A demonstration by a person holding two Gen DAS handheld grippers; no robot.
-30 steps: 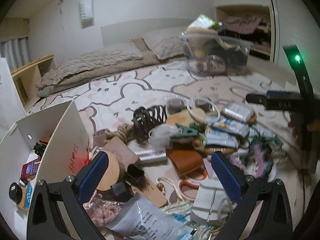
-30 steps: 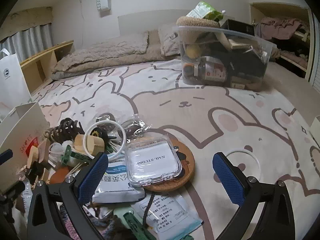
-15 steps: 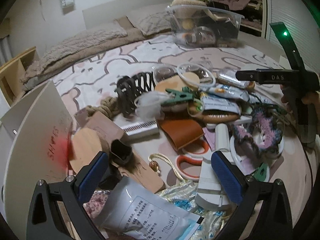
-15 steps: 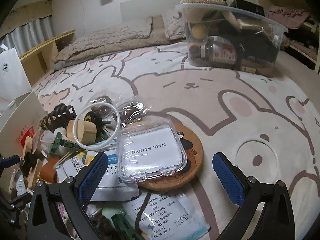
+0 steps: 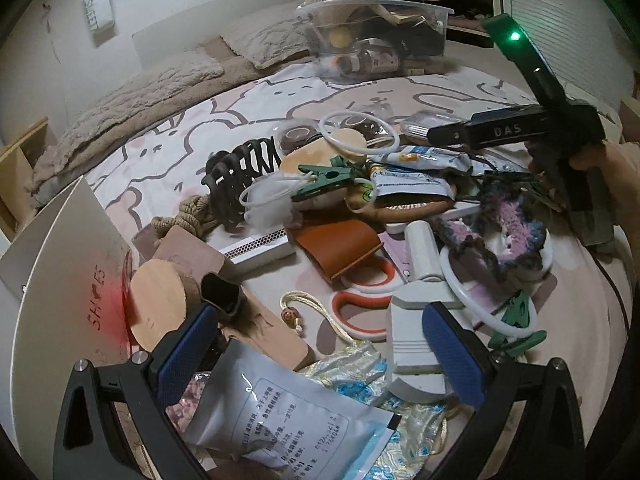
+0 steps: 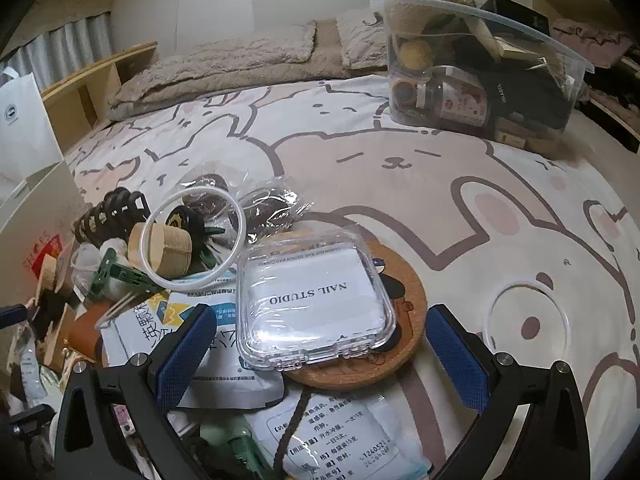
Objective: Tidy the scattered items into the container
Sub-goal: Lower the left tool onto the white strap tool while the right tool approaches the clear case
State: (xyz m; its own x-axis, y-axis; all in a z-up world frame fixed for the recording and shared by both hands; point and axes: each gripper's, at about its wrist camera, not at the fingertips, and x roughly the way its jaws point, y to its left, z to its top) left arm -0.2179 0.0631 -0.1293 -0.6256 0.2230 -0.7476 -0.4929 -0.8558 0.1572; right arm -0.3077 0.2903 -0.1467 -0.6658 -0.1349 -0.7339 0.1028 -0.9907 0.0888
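The left gripper (image 5: 320,350) hangs over the pile with its blue-padded fingers (image 5: 186,354) spread wide and holding nothing. Between those fingers lies a pale printed sachet (image 5: 280,416), with the orange-handled scissors (image 5: 362,300) just ahead of the gap and a white plastic block (image 5: 414,344) touching the inner side of the right-hand finger. Ahead of the left-hand finger sits a round wooden disc (image 5: 158,304), and further forward a black claw hair clip (image 5: 244,172) and a green clothes peg (image 5: 324,178).

The right gripper (image 6: 322,354) is also wide apart and empty. A clear plastic case (image 6: 312,300) labelled NAIL STUDIO lies between its fingers (image 6: 458,356), slightly ahead of the tips, resting on a cork coaster (image 6: 404,300). Ahead of its left-hand finger a white ring (image 6: 192,240) sits around a small wooden block (image 6: 168,250).

The container (image 6: 480,80), a clear plastic tub already holding many things, stands far ahead of both grippers on the bear-print bedspread (image 6: 440,184), well apart from the scattered pile
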